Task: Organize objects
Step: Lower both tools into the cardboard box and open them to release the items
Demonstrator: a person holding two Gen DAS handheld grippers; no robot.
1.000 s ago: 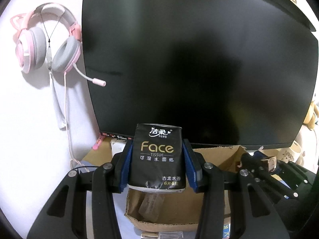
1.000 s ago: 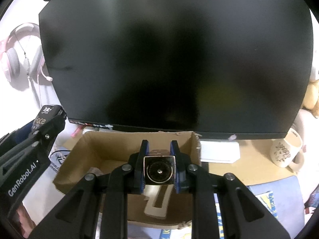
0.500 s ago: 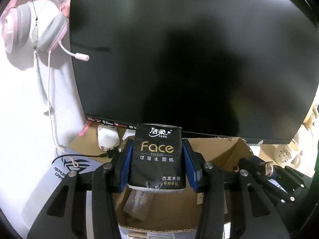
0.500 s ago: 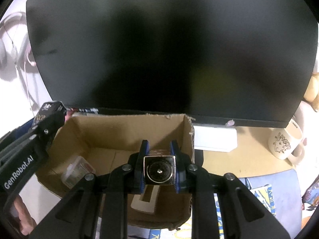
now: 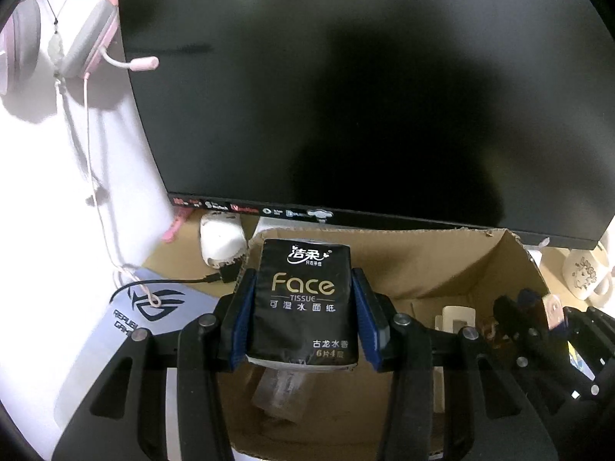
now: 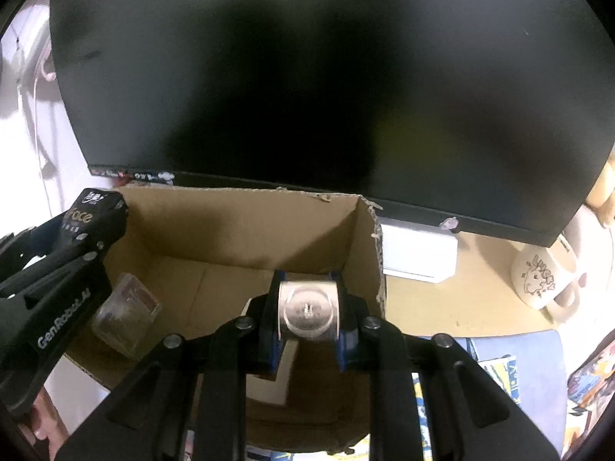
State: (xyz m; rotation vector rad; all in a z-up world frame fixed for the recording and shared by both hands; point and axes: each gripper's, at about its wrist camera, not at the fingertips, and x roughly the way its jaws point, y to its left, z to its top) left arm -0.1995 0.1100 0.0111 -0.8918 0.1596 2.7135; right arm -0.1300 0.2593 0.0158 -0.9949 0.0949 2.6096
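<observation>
My left gripper [image 5: 303, 299] is shut on a black "Face" tissue pack [image 5: 303, 307], held upright over the left part of an open cardboard box [image 5: 499, 265]. My right gripper [image 6: 307, 307] is shut on a small silver square object [image 6: 307, 309] with a round face, held over the right part of the same box [image 6: 238, 230]. Inside the box lie a clear plastic packet [image 6: 127, 315] and a white flat piece [image 6: 269, 380]. The left gripper with the tissue pack [image 6: 90, 215] shows at the left of the right wrist view; the right gripper [image 5: 538, 307] shows at the right of the left wrist view.
A large black monitor [image 5: 346, 96] stands right behind the box. A pink headset [image 5: 77, 30] hangs on the wall at left. A white mouse [image 5: 221, 242] and grey mousepad [image 5: 153, 307] lie left of the box. A white box [image 6: 419, 253] and a white mug [image 6: 546, 276] stand right.
Both grippers have moved forward and down over the box, still holding their objects. The box interior now fills more of both views.
</observation>
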